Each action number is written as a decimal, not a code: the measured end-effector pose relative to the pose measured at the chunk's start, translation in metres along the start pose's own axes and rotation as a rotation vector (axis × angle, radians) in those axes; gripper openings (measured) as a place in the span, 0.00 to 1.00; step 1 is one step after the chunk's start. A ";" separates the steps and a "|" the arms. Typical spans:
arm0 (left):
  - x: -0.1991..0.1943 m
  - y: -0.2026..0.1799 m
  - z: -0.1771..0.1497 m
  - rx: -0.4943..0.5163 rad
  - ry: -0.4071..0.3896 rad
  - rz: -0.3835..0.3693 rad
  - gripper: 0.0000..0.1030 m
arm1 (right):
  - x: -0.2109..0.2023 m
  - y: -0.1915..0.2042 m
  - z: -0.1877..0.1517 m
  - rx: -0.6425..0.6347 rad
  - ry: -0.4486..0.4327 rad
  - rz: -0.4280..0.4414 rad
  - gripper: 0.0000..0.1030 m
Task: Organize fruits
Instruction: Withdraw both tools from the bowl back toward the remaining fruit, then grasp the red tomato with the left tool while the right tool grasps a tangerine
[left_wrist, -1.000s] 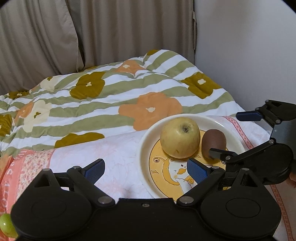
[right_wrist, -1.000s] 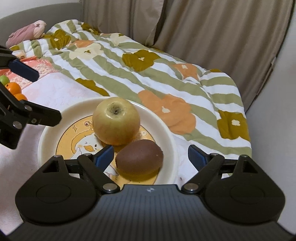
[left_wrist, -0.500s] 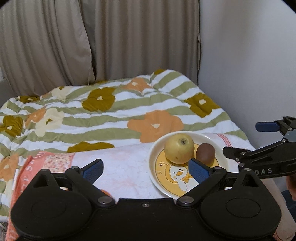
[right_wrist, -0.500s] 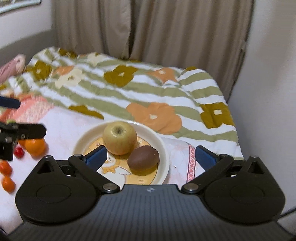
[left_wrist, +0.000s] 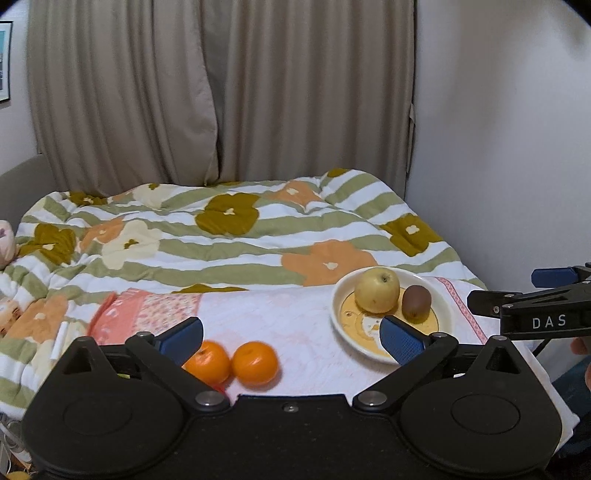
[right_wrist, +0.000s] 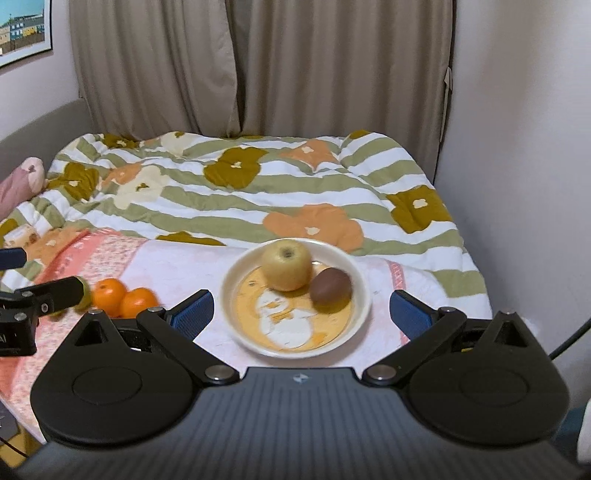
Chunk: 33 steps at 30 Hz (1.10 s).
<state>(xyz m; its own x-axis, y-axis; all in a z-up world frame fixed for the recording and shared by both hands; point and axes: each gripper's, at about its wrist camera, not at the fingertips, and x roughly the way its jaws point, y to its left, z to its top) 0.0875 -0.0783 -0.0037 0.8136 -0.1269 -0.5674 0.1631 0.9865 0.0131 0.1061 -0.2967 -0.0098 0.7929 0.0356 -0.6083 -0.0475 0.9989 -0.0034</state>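
Both claws have drawn back and risen from the plate (right_wrist: 364, 295); left claw (left_wrist: 291, 336) and right claw (right_wrist: 301, 310) gape wide, empty; apple (right_wrist: 286, 267) and kiwi (right_wrist: 330, 285) rest on it.

apple (right_wrist: 286, 264) and kiwi (right_wrist: 330, 285) on plate (right_wrist: 236, 280); two oranges (right_wrist: 123, 297) left of plate

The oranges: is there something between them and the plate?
No. Only bare pink cloth lies between the two oranges and the plate. On the plate sit an apple and a kiwi.
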 end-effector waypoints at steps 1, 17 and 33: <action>-0.006 0.004 -0.004 -0.001 -0.004 0.003 1.00 | -0.006 0.006 -0.003 0.001 -0.002 0.004 1.00; -0.038 0.082 -0.075 0.008 0.015 0.040 1.00 | -0.029 0.103 -0.065 0.012 0.020 0.094 1.00; 0.028 0.129 -0.135 0.160 0.105 -0.058 0.79 | 0.022 0.183 -0.123 0.008 0.071 0.157 1.00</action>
<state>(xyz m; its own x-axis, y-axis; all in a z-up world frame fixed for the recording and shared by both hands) 0.0558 0.0597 -0.1288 0.7385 -0.1636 -0.6541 0.3018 0.9477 0.1036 0.0400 -0.1167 -0.1218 0.7313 0.1890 -0.6554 -0.1622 0.9815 0.1021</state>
